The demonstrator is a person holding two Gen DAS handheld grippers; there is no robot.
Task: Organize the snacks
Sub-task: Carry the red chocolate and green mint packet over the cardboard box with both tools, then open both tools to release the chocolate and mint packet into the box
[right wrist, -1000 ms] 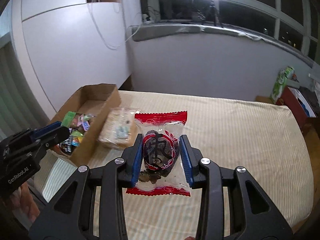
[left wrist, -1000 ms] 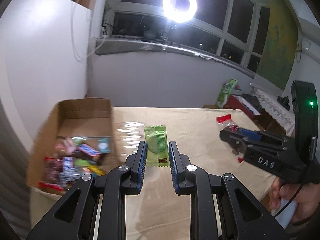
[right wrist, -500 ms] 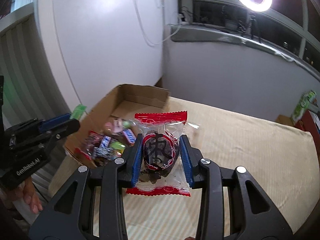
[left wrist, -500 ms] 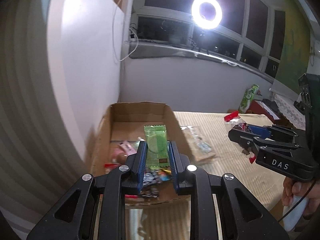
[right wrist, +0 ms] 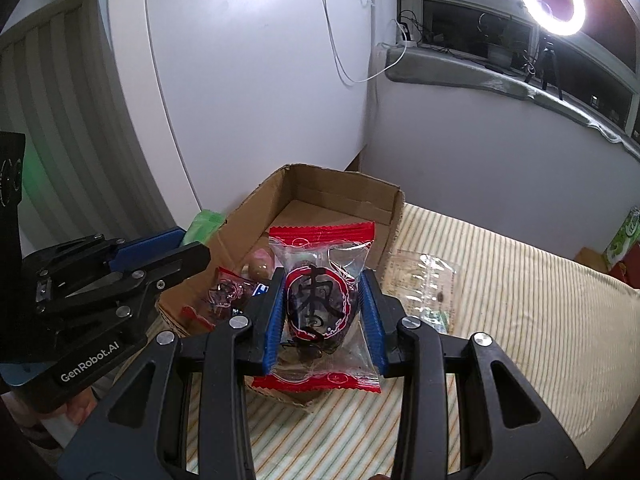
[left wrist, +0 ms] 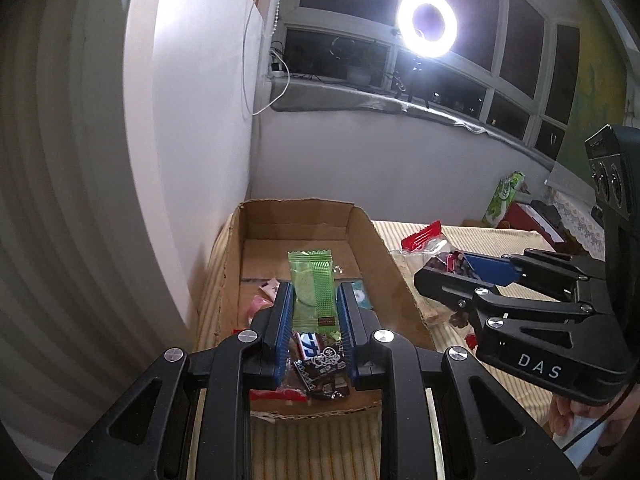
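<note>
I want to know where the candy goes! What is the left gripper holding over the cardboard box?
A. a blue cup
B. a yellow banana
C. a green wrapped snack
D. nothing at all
C: the left gripper is shut on a green wrapped snack, pinched between its blue pads above the open brown cardboard box of sweets.

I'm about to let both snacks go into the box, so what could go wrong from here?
1. The right tool holds the red-ended packet over the cardboard box's near corner; released here, it may land on the striped cloth.
2. The two tools are close together; the left tool, holding the green packet, could bump the right one.
3. The clear packet outside the box may be forgotten.
</note>
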